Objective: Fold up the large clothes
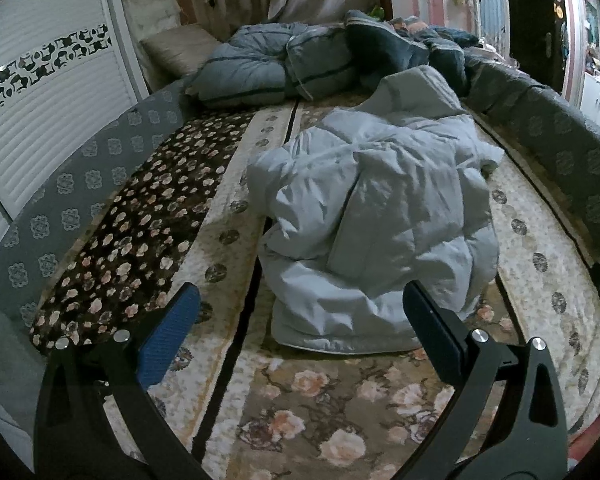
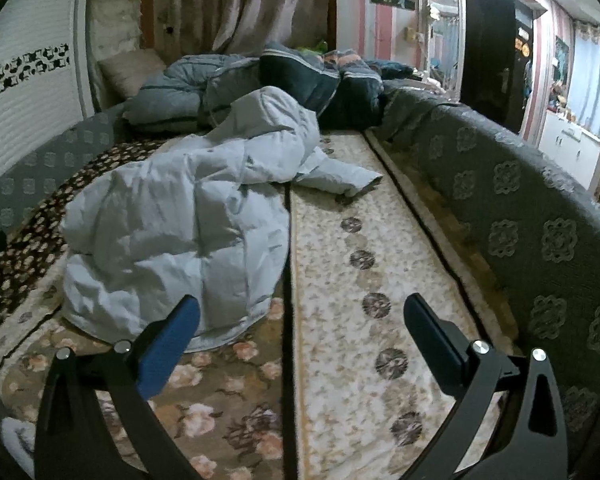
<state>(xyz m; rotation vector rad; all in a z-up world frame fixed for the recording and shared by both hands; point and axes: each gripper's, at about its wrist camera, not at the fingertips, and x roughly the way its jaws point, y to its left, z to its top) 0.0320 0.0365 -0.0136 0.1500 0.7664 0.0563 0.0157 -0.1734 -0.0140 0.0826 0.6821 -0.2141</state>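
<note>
Two grippers, both with fingers spread wide, holding nothing. Left gripper (image 1: 300, 320) hovers just short of the crumpled pale-blue padded jacket (image 1: 372, 208), at 12 o'clock. From the right gripper (image 2: 300, 320) the jacket (image 2: 180, 220) lies at 10 o'clock on the floral bedspread (image 2: 360, 320). Folded quilts (image 1: 276, 64) behind.

Pale blue quilted puffer jacket (image 1: 376, 216), beige and brown rose-patterned bedcover (image 1: 300, 408) beneath it, dark blue striped duvet (image 1: 284, 64) behind it, grey medallion-patterned sofa back (image 2: 532, 216) right of it
</note>
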